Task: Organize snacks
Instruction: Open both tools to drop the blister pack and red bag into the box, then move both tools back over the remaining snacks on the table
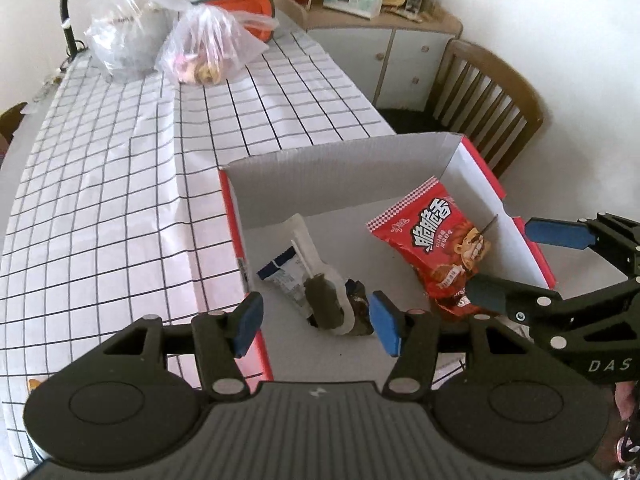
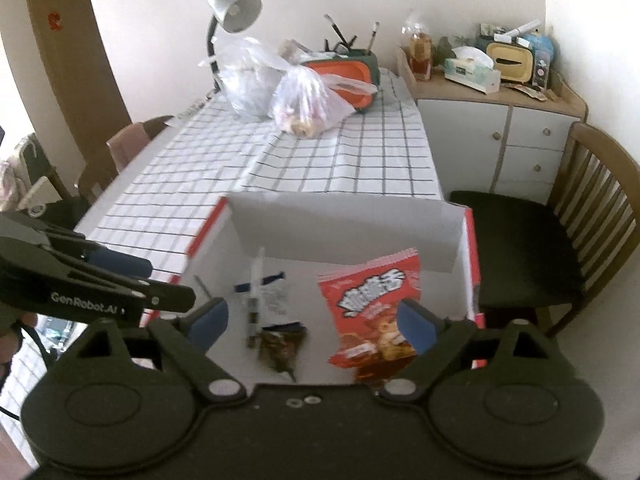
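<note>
A red-and-white cardboard box (image 1: pixel 352 160) (image 2: pixel 460 236) sits at the near end of the checked table. Inside lie a red snack bag (image 1: pixel 440 248) (image 2: pixel 376 304), a clear-wrapped snack with a stick (image 1: pixel 316 276) (image 2: pixel 256 292) and a small dark packet (image 1: pixel 360 312) (image 2: pixel 280 344). My left gripper (image 1: pixel 318 322) is open and empty above the near left part of the box. My right gripper (image 2: pixel 316 322) is open and empty over the box; it also shows in the left wrist view (image 1: pixel 516 260), open around the red bag's right side.
Two clear plastic bags (image 1: pixel 200 48) (image 2: pixel 304 100), an orange case (image 1: pixel 248 8) (image 2: pixel 348 72) and a desk lamp (image 2: pixel 232 12) stand at the table's far end. A wooden chair (image 1: pixel 488 92) (image 2: pixel 560 232) and a white cabinet (image 2: pixel 500 136) are to the right.
</note>
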A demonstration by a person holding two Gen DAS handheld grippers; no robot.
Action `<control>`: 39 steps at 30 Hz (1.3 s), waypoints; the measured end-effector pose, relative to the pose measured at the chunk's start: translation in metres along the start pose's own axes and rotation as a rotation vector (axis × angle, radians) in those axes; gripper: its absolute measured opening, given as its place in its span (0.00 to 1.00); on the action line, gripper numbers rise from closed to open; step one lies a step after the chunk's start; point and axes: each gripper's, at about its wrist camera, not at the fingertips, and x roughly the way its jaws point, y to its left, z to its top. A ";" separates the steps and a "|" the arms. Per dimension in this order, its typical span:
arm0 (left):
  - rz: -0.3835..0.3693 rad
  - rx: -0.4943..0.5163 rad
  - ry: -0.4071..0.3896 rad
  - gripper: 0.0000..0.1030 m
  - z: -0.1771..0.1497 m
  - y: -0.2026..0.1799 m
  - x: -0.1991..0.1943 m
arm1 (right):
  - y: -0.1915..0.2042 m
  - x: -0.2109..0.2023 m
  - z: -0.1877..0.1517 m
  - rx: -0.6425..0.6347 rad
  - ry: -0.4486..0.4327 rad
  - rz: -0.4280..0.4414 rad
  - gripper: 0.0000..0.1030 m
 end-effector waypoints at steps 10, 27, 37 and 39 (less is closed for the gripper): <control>-0.004 0.015 -0.108 0.63 -0.034 0.022 -0.046 | 0.045 -0.018 -0.005 -0.004 -0.050 0.078 0.94; 0.016 -0.093 -0.166 0.74 -0.092 0.099 -0.085 | 0.132 -0.004 -0.023 -0.033 -0.064 0.145 1.00; 0.084 -0.165 -0.151 0.74 -0.133 0.162 -0.097 | 0.176 0.023 -0.034 -0.031 0.000 0.174 1.00; 0.103 -0.171 -0.147 0.74 -0.142 0.176 -0.098 | 0.184 0.030 -0.035 -0.024 0.013 0.173 1.00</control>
